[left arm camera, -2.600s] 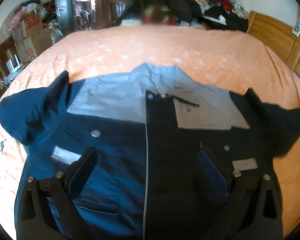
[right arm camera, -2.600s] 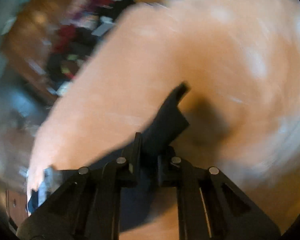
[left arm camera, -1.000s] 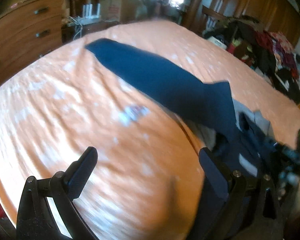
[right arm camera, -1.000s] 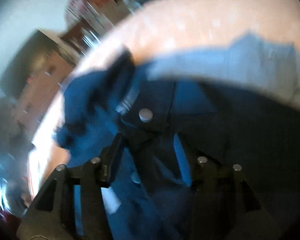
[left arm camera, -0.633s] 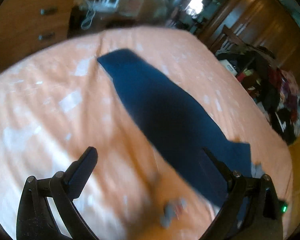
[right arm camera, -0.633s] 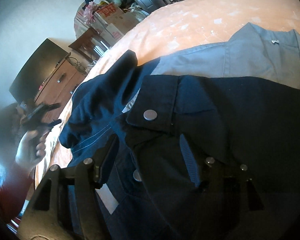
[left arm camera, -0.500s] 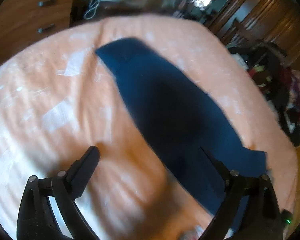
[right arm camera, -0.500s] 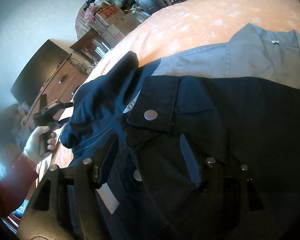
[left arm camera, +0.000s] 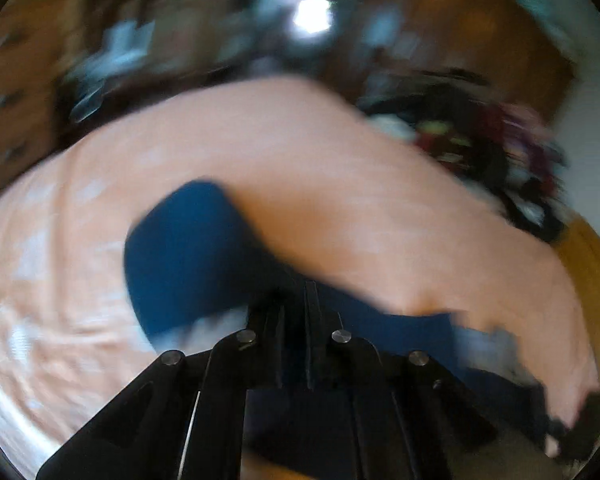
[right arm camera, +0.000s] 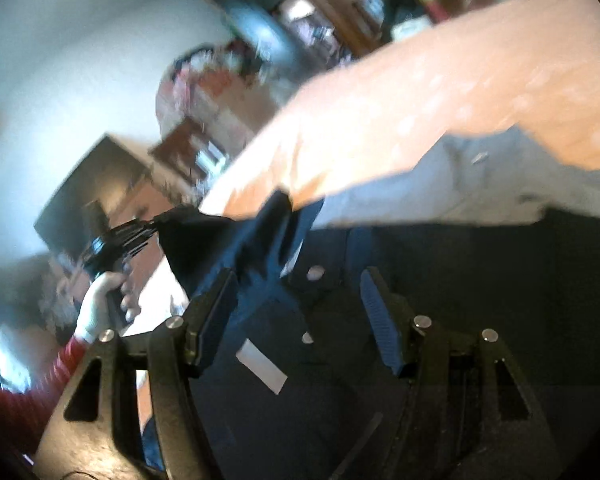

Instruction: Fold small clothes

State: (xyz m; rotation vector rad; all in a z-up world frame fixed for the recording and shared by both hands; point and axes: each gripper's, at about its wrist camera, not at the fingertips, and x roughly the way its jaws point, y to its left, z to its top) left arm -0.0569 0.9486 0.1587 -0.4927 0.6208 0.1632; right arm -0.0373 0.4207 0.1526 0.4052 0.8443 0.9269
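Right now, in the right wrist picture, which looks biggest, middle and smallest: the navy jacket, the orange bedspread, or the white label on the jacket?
1. Navy jacket: fills most of the lower picture, though it lies nearest the camera.
2. Orange bedspread: a wide band behind it.
3. White label: clearly smallest.

Both views motion-blurred. Orange bedspread [left arm camera: 340, 184] with pale flecks fills most of the left wrist view and the upper right of the right wrist view [right arm camera: 440, 92]. Past its far edge — a heap of dark and red clothes [left arm camera: 492, 148] at right, wooden drawers [left arm camera: 8, 92] at left, a bright light spot [left arm camera: 312, 20] in the background. Wooden bed frame [left arm camera: 596, 264] at the right edge. Right wrist view: white wall [right arm camera: 80, 60], dark flat screen [right arm camera: 88, 184] on a wooden cabinet, cluttered pile [right arm camera: 204, 80] beyond — details unreadable.
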